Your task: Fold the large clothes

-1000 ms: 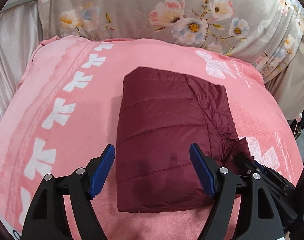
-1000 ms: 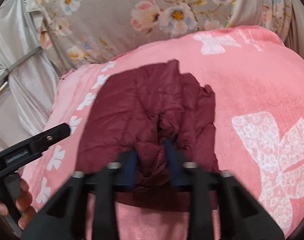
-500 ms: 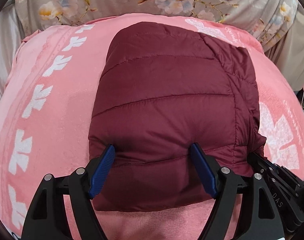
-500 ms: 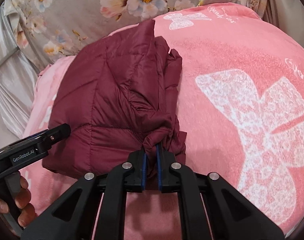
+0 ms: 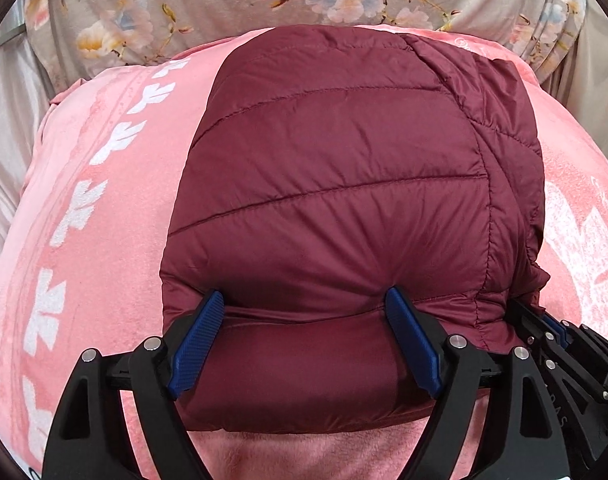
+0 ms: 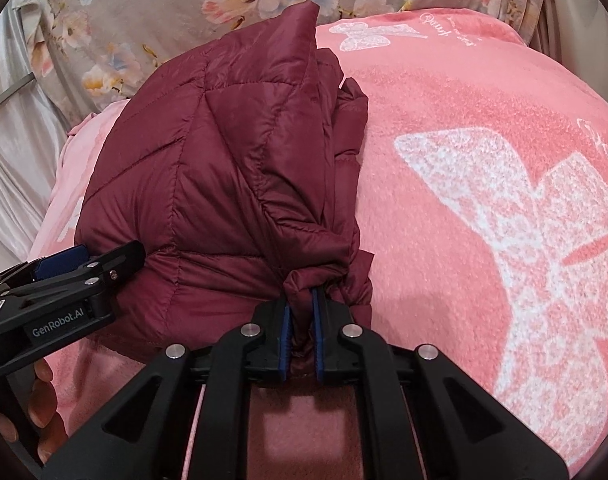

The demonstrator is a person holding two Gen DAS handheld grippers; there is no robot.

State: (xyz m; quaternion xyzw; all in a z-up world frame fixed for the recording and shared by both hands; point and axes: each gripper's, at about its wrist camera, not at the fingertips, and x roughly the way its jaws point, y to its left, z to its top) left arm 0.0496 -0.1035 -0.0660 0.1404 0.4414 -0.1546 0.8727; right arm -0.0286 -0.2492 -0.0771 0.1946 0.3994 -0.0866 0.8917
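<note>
A maroon quilted puffer jacket (image 5: 344, 184) lies folded into a thick bundle on a pink blanket (image 5: 84, 200). My left gripper (image 5: 304, 308) is open, its blue pads straddling the near edge of the bundle and pressing into it. My right gripper (image 6: 302, 312) is shut on a bunched corner of the jacket (image 6: 232, 168) at its near right edge. The left gripper (image 6: 64, 276) also shows in the right wrist view, at the jacket's left side. The right gripper's black frame (image 5: 564, 344) shows at the lower right of the left wrist view.
The pink blanket (image 6: 484, 180) with white butterfly prints covers the surface. A grey floral sheet (image 5: 224, 4) lies behind it. Pale silky fabric (image 6: 12, 152) hangs at the left. A hand (image 6: 40, 404) holds the left gripper's handle.
Both grippers moved in toward the jacket. The right gripper closed on the jacket's near right corner. The left gripper's open pads now press against the near edge of the bundle.
</note>
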